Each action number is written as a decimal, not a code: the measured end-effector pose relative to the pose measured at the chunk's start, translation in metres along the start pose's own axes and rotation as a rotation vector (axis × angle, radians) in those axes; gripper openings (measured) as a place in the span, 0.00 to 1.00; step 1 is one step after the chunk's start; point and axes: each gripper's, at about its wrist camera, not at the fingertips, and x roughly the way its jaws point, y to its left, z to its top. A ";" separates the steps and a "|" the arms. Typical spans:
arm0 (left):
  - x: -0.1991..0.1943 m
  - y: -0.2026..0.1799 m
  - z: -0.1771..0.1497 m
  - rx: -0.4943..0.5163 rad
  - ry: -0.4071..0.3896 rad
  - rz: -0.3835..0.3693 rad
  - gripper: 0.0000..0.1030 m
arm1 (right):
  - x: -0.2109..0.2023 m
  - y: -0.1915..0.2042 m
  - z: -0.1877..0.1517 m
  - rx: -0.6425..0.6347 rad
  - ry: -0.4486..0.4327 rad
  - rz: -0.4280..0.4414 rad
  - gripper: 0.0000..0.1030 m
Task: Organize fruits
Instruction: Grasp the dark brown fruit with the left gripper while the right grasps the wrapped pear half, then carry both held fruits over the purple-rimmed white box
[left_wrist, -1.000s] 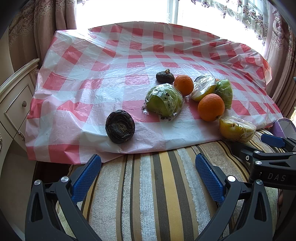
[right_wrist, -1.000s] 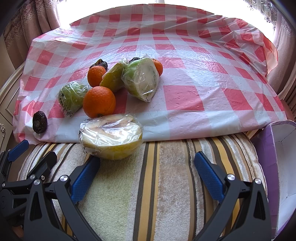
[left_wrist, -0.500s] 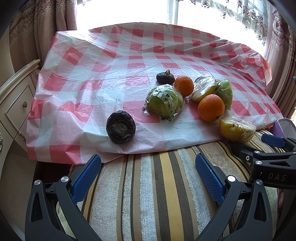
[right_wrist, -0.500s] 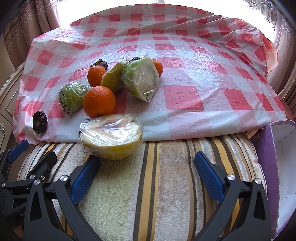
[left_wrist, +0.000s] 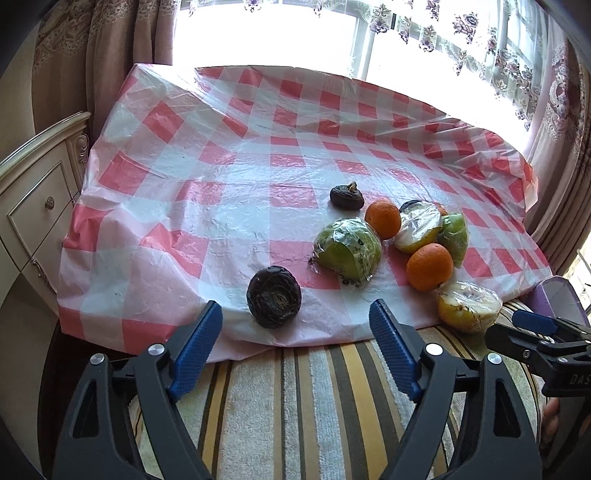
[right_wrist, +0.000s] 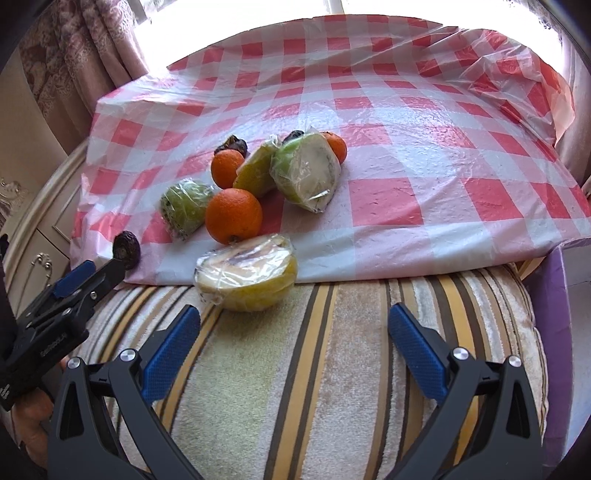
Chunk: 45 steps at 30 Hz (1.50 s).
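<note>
Advancing left gripper (left_wrist: 295, 339) toward dark fruit (left_wrist: 273, 296), fingers spread wide, now flanking it, grasping nothing. Nearing right gripper (right_wrist: 291, 343), likewise released, toward wrapped yellow half (right_wrist: 246, 273) at cloth (right_wrist: 388, 147) edge. Starting first pick; oranges (right_wrist: 233, 216) clustering beyond.

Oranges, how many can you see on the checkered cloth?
3. One big orange sits nearest the front, a smaller orange lies behind it, and a third orange peeks out behind the wrapped green fruit. More could be hidden behind the pile.
</note>
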 end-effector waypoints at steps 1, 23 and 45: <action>0.003 0.000 0.002 0.004 0.006 0.001 0.71 | -0.001 0.002 0.002 -0.014 -0.009 0.007 0.99; 0.034 -0.011 0.006 0.106 0.104 0.073 0.34 | 0.025 0.030 0.021 -0.170 0.014 -0.017 0.67; -0.003 -0.083 0.014 0.268 0.009 0.026 0.34 | -0.033 -0.017 0.014 -0.057 -0.089 0.083 0.61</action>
